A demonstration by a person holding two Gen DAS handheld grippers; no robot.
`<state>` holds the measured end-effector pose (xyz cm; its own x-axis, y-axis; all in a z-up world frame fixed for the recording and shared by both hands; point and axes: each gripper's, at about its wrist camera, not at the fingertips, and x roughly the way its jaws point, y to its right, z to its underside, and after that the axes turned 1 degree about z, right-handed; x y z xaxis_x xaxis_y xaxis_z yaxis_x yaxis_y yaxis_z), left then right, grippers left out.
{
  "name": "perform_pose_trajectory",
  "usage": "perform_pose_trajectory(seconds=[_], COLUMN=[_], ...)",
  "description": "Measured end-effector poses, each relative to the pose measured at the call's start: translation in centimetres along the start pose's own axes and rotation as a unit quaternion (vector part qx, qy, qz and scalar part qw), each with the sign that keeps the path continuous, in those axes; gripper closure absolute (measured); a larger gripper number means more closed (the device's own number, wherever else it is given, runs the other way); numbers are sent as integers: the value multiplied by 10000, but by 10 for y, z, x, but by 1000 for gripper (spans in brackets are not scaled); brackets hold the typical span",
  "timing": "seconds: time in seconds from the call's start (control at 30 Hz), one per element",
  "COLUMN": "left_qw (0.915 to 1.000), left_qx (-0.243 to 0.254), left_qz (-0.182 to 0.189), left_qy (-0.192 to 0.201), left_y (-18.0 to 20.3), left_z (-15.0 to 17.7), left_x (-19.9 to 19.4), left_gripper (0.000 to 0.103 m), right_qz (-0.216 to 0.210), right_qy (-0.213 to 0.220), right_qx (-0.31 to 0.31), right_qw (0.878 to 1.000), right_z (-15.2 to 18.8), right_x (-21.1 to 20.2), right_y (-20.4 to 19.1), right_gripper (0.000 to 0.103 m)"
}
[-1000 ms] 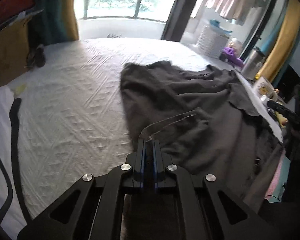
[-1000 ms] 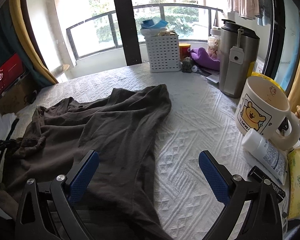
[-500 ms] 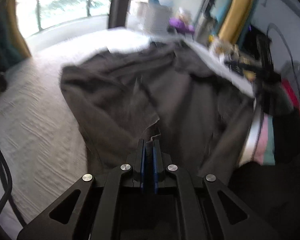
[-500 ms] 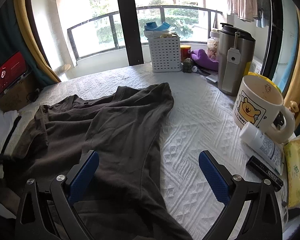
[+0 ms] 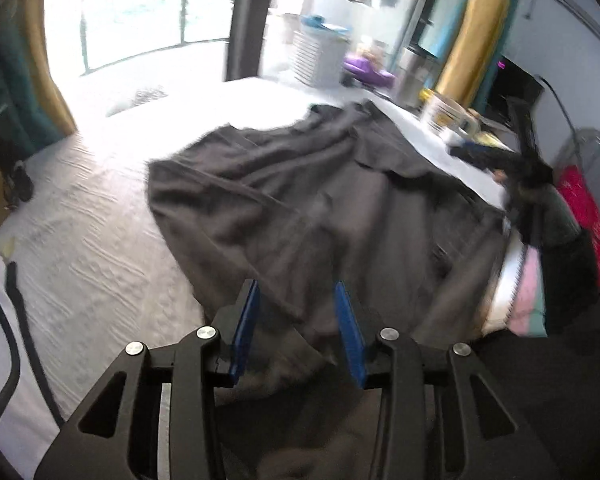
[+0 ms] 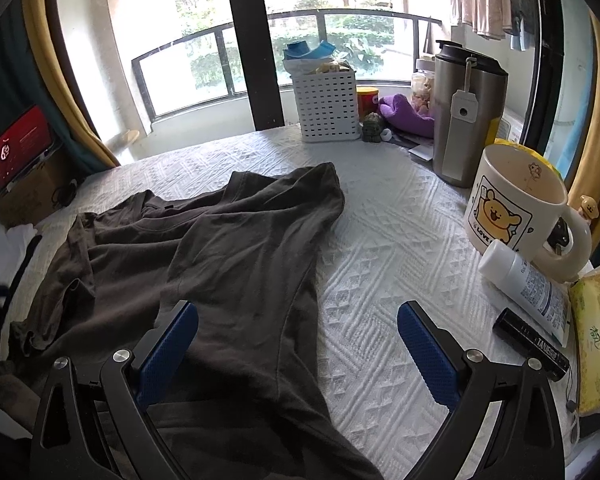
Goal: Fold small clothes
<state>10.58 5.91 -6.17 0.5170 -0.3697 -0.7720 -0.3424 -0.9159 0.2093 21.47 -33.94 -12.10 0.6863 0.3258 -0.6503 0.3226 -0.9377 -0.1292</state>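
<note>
Dark grey t-shirt [image 6: 236, 248] lies spread and rumpled over the white quilted bed [image 6: 388, 240], neckline off toward 10 o'clock in the right wrist view and one sleeve reaching up to about 12. The right hand-held gripper [image 6: 298, 344] is wide open with nothing in it; its left blue pad [image 6: 168, 352] sits over the shirt's lower part and its right pad over bare quilt. Can't tell if either pad actually touches anything.

The left hand-held gripper [image 5: 296, 324] is also released, blue pads parted with a gap between them, hovering over the near edge of the t-shirt [image 5: 300, 208]. That view is pretty blurry, so the finer folds are lost.

Clutter sits along the 2 to 4 o'clock side of the right wrist view: a bear mug [image 6: 516, 208], a white bottle [image 6: 524, 284] lying on its side just beside it, a black tube [image 6: 532, 344], and a yellow wipes pack [image 6: 596, 336]. A steel tumbler [image 6: 466, 112] and a white basket [image 6: 326, 108] stand up around 12 to 1 o'clock, well apart from the shirt.
</note>
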Motion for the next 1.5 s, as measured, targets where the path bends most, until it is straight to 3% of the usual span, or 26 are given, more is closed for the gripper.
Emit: perform_pose_trajectory(seconds=[0.13, 0.27, 0.47, 0.6, 0.67, 0.77, 0.9, 1.1, 1.3, 1.43, 1.47, 1.5], left_qw=[9972, 9946, 9908, 9911, 9931, 9944, 9871, 9855, 9890, 9905, 9909, 9920], left_qx=[-303, 75, 677, 913, 796, 331, -509, -1091, -1223, -1126, -1071, -961], left_qz=[-684, -1019, -823, -509, -544, -904, -1473, -1272, -833, -776, -801, -807], left_qy=[-20, -181, -835, -828, -665, -440, -359, -265, 23, 152, 158, 157], left_y=[-13, -1, 24, 37, 29, -6, -69, -120, -128, -124, -122, -117], left_z=[-25, -43, -42, -37, -39, -42, -43, -46, -56, -64, -65, -65], left_x=[32, 73, 112, 103, 89, 73, 67, 80, 85, 94, 96, 97], left_gripper=[64, 64, 64, 64, 64, 64, 64, 63, 63, 63, 67, 82], right_qz=[-33, 38, 210, 222, 192, 115, 3, -108, -653, -913, -867, -828], right_qy=[-15, -42, -123, -187, -192, -207, -224, -159, -377, -660, -751, -859], right_qx=[-28, 25, 244, 342, 348, 309, 203, -296, -358, -299, -307, -352], right_qw=[10000, 10000, 9994, 9990, 9990, 9992, 9995, 9994, 9965, 9932, 9929, 9922], right_z=[-2, -1, 4, 7, 7, 5, -1, -31, -71, -90, -93, -95], right_x=[2, 3, 6, 11, 14, 19, 26, 34, 71, 113, 124, 139], right_y=[0, 5, 27, 35, 35, 31, 22, 10, 20, 28, 29, 29], right_gripper=[3, 3, 3, 3, 3, 3, 3, 3, 4, 14, 14, 16])
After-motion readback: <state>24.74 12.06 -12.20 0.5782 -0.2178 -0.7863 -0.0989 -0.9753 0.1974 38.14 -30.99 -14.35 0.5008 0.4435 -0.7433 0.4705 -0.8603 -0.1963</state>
